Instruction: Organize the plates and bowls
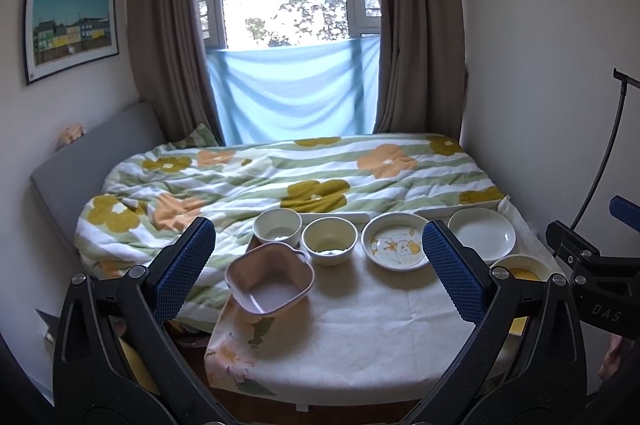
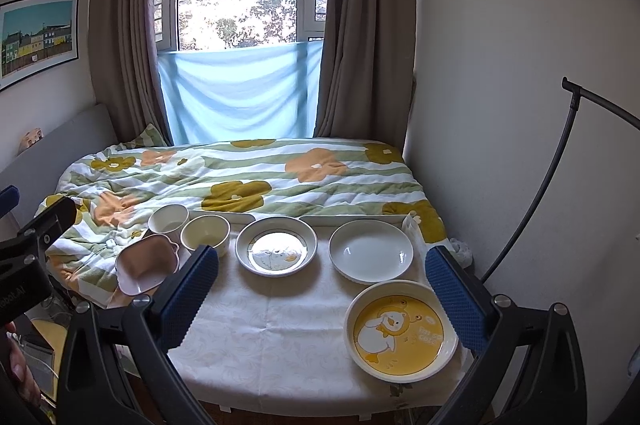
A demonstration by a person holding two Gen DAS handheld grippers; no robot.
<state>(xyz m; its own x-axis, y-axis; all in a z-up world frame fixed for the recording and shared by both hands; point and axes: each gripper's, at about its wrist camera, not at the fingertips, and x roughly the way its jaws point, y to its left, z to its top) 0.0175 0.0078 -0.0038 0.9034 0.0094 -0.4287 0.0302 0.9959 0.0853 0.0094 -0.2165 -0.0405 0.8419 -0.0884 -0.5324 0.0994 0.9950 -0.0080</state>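
Observation:
On the white-clothed table (image 1: 360, 325) (image 2: 272, 337) stand a pink square bowl (image 1: 270, 279) (image 2: 146, 262), two cream round bowls (image 1: 277, 226) (image 1: 329, 240) (image 2: 168, 221) (image 2: 205, 235), a duck-print plate with a grey rim (image 1: 397, 242) (image 2: 276, 246), a plain white plate (image 1: 481, 234) (image 2: 371, 251) and a yellow duck plate (image 1: 520, 269) (image 2: 401, 332). My left gripper (image 1: 320, 273) hangs open above the table's near side, nothing between its fingers. My right gripper (image 2: 322, 299) is open too, with the yellow plate beside its right finger.
A bed with a flowered quilt (image 1: 280, 181) (image 2: 240, 181) lies right behind the table, and two white trays (image 1: 332, 217) (image 2: 352, 219) rest at its edge. A wall is on the right, with a black stand (image 2: 560, 185). The pink bowl overhangs the table's left edge.

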